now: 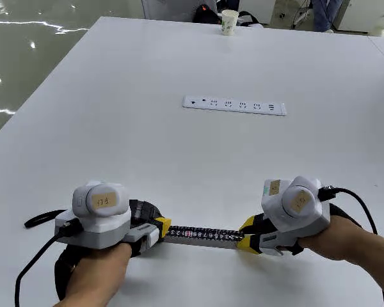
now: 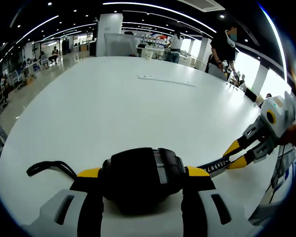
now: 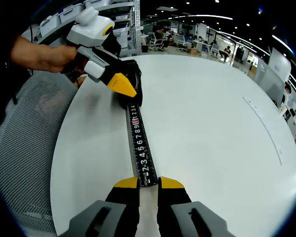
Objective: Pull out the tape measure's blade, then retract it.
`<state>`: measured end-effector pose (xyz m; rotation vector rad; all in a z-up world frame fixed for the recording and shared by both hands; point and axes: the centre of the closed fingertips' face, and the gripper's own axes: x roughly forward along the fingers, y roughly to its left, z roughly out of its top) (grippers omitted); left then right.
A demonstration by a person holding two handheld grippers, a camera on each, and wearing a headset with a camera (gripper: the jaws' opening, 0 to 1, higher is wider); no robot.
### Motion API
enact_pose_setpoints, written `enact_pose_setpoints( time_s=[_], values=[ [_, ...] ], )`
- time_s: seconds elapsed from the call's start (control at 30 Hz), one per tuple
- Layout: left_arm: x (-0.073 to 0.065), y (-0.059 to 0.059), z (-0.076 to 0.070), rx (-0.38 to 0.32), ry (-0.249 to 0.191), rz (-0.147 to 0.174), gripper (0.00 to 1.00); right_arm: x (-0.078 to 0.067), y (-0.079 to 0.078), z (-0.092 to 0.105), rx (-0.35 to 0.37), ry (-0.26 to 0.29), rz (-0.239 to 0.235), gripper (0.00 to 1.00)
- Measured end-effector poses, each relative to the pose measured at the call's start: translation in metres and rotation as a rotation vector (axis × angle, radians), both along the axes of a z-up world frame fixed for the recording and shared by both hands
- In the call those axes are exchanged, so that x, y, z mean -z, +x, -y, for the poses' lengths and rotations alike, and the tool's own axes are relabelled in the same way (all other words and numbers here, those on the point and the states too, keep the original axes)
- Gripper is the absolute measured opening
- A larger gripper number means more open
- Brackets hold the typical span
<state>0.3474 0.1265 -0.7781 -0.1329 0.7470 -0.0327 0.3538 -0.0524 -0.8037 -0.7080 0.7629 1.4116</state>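
Two handheld grippers are holding a tape measure's blade drawn out along the near edge of a white table (image 1: 179, 153).

The left gripper (image 2: 143, 172) is clamping the black tape measure case (image 2: 138, 185) between its yellow-tipped jaws, and the case's strap (image 2: 47, 167) is trailing off to the left. The right gripper (image 3: 149, 183) is pinching the free end of the blade (image 3: 138, 143), which is lying flat on the table and running straight between the two grippers. A power strip (image 1: 234, 105) is lying well beyond them, and a paper cup (image 1: 228, 21) is standing at the far edge.
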Motion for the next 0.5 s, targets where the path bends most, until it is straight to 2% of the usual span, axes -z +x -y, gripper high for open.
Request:
enact_pose_setpoints(
  time_s=[0.5],
  values=[
    [0.001, 0.000, 0.000, -0.001, -0.004, -0.001, 0.59, 0.001, -0.001, -0.014, -0.007, 0.009, -0.007, 0.09]
  ],
)
